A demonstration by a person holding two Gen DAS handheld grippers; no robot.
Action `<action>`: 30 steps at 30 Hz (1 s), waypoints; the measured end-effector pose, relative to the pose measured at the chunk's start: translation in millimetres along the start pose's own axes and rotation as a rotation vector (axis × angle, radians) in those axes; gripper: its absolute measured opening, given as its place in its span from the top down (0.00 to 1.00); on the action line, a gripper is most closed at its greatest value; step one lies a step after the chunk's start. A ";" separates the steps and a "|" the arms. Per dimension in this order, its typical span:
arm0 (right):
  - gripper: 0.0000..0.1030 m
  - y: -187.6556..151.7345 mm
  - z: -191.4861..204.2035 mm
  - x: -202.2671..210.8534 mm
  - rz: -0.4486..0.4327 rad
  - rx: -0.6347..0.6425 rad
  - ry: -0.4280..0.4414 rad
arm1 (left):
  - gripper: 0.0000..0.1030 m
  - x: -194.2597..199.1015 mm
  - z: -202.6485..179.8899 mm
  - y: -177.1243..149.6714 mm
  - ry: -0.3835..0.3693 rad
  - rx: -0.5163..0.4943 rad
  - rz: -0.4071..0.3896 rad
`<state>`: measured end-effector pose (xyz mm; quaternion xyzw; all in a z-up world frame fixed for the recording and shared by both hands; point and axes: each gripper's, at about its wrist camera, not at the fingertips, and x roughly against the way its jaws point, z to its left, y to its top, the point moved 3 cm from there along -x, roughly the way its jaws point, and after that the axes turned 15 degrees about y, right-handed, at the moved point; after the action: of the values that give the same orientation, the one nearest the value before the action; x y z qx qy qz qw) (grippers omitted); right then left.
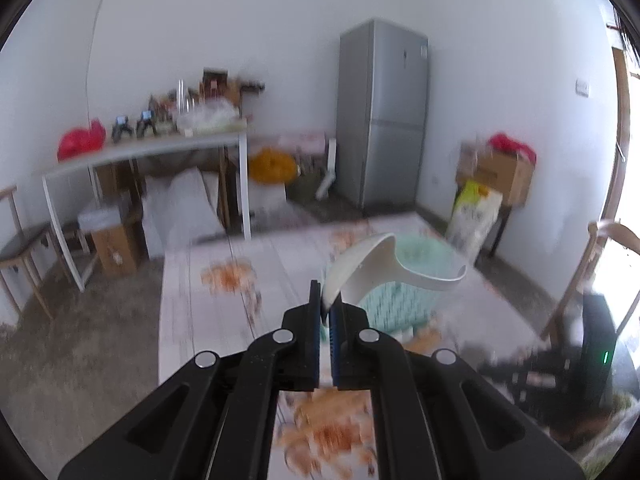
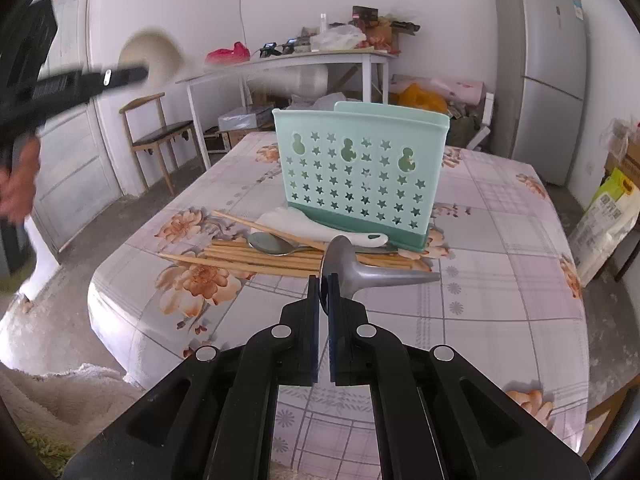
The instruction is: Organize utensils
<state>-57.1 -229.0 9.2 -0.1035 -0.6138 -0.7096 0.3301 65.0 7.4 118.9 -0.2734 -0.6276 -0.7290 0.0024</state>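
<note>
The white spoon (image 1: pixel 362 272) is pinched by its bowl edge between the pressed-together jaws of the left gripper (image 1: pixel 327 312), held up in the air with the mint utensil holder (image 1: pixel 404 292) just beyond and below it. The metal spoon (image 2: pixel 360 272) is clamped the same way, at the rim of its bowl, in the right gripper (image 2: pixel 324 292), with its handle pointing out to the right above the table. Ahead of this gripper, the holder (image 2: pixel 360 172) stands upright on the flowered tablecloth (image 2: pixel 500 280), and before its base lie a bundle of wooden chopsticks (image 2: pixel 260 258), another metal spoon (image 2: pixel 272 245) and another white spoon (image 2: pixel 320 226), not yet sorted. I judge that both grips are risky: each spoon is held by a thin curved edge, far from its middle, so it may turn or slip out when it is tipped toward the holder, and it could knock the light holder over. The left view is also blurred, so aiming there looks harder. Far behind stands a grey fridge (image 2: pixel 548 64) with a sticker, and a printed bag (image 2: pixel 608 216) to the right; their writing is too small to read.
</note>
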 end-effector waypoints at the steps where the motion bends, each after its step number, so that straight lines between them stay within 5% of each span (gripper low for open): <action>1: 0.98 -0.3 -0.1 0.4 -0.001 0.000 0.001 | 0.97 1.0 0.2 7.6 0.001 0.002 -0.019; 7: 0.98 0.4 -1.3 0.4 -0.008 -0.003 0.004 | 0.97 -11.0 -7.8 46.0 0.102 -0.104 -0.120; 11: 0.98 0.4 -2.9 0.5 -0.009 -0.007 0.003 | 0.97 -30.4 -19.3 44.3 0.225 -0.267 -0.120; 18: 0.98 -0.5 -2.8 -1.8 -0.004 -0.007 0.004 | 0.97 -57.0 -42.2 31.5 0.313 -0.480 -0.094; 23: 0.98 -1.1 -2.2 -4.6 0.004 -0.005 0.005 | 0.96 -82.8 -55.0 23.3 0.319 -0.564 -0.056; 30: 0.98 -0.4 -3.9 -4.2 0.001 -0.012 0.003 | 0.96 -111.2 -63.1 24.6 0.275 -0.540 0.006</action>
<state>-53.0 -231.2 5.6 -0.1050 -0.6089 -0.7134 0.3307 143.2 -93.4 92.8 -0.1647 -0.4040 -0.8997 0.0165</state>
